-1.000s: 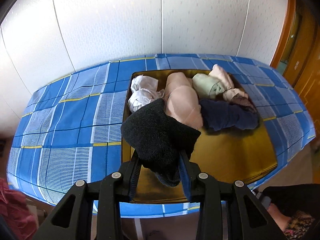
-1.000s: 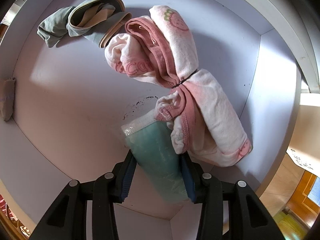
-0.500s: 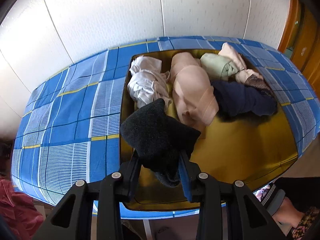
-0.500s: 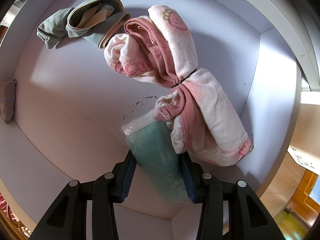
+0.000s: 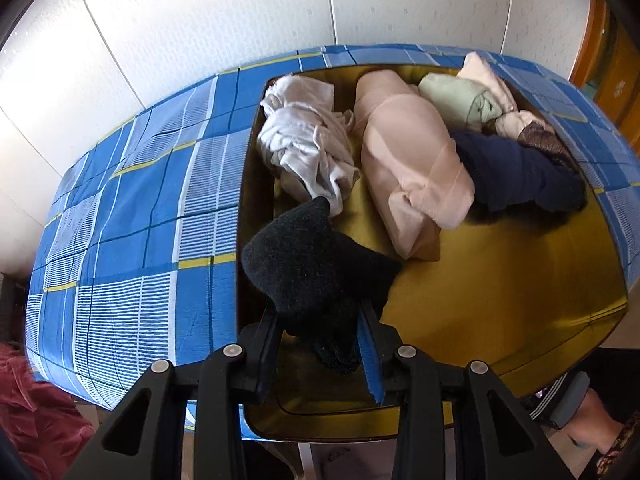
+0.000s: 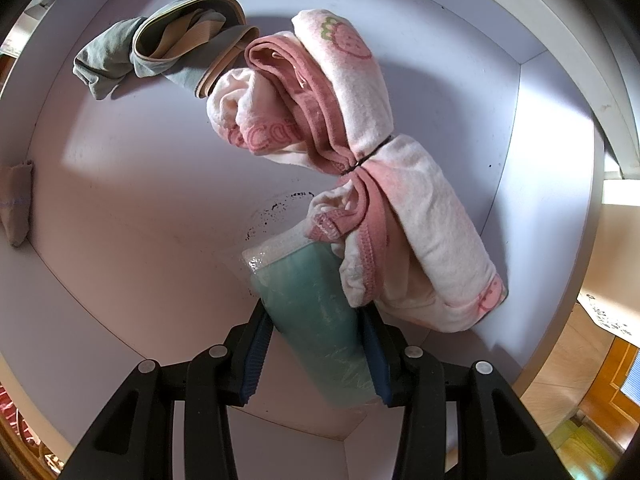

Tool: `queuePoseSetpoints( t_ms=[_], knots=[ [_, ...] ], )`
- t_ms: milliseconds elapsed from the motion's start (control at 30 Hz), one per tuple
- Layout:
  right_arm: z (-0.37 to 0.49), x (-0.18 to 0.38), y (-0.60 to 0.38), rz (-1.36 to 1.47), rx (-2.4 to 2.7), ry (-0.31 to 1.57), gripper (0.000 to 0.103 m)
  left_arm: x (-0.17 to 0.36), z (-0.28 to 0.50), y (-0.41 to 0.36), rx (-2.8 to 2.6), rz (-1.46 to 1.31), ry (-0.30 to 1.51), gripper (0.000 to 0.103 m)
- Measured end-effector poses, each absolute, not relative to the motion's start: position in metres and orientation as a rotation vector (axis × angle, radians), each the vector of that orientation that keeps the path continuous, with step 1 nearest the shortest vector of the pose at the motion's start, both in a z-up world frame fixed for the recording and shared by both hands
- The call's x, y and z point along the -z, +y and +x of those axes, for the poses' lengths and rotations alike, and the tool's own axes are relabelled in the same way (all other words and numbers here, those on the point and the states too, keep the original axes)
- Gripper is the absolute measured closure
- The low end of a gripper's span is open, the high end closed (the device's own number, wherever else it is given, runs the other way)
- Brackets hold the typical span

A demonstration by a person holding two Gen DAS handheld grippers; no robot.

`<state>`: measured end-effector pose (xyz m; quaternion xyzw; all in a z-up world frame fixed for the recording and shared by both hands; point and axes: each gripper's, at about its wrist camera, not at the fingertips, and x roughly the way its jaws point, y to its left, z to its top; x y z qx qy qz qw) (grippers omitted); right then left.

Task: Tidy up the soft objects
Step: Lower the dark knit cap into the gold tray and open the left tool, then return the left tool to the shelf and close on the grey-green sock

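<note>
Left gripper (image 5: 320, 344) is closed on a black sock (image 5: 316, 268), clamped between both fingers, the sock bunched up and sticking out past the tips. It hangs above the near left part of a gold tray (image 5: 520, 280). The tray sits on a blue checked cloth (image 5: 140, 220) (yellow stripes through it), white panelled wall (image 5: 200, 20) behind.

In the tray, far side, left to right: a crumpled white cloth (image 5: 308, 144), a peach roll (image 5: 412, 164) lying near-to-far, a pale green roll (image 5: 460, 106) with a cream piece (image 5: 488, 80) just beside it, and a navy bundle (image 5: 516, 176) near of those. White cloth touches the peach roll; navy bundle touches the peach roll's right side. The sock tip overlaps the white cloth's near edge in view; contact unclear.

Right gripper (image 6: 316, 344) is clamped on a teal packet (image 6: 312, 308) in clear plastic wrap, held between the blue pads. It is inside a white box (image 6: 120, 200). The packet's far end sits against a pink and white towel (image 6: 360, 160) (strawberry print, tied around the middle), which runs from the far centre to the near right. A grey-green sock (image 6: 160, 52) lies at the far left, touching the towel's far end. A small beige pouch (image 6: 16, 204) sits against the left wall.
</note>
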<state>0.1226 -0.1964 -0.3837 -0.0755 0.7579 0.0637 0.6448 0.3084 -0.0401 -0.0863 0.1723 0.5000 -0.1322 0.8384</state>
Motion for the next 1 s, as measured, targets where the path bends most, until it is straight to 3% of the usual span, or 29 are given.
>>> queuePoseSetpoints(
  t_ms=[267, 533, 700, 767, 1000],
  knots=[
    [0.123, 0.384, -0.199, -0.165, -0.149, 1.728, 0.059, 0.079, 0.293, -0.042, 0.290, 0.379, 1.001, 0.051],
    [0.122, 0.384, -0.197, -0.168, -0.150, 1.729, 0.059, 0.067, 0.247, -0.026, 0.310, 0.394, 0.827, 0.046],
    [0.121, 0.385, -0.195, -0.168, -0.149, 1.730, 0.059, 0.062, 0.207, -0.006, 0.339, 0.325, 0.713, 0.032],
    [0.121, 0.385, -0.195, -0.169, -0.149, 1.730, 0.059, 0.065, 0.197, -0.001, 0.352, 0.307, 0.686, 0.031],
    [0.121, 0.385, -0.195, -0.167, -0.150, 1.730, 0.059, 0.102, 0.155, -0.006, 0.464, 0.369, 0.733, 0.023]
  ],
)
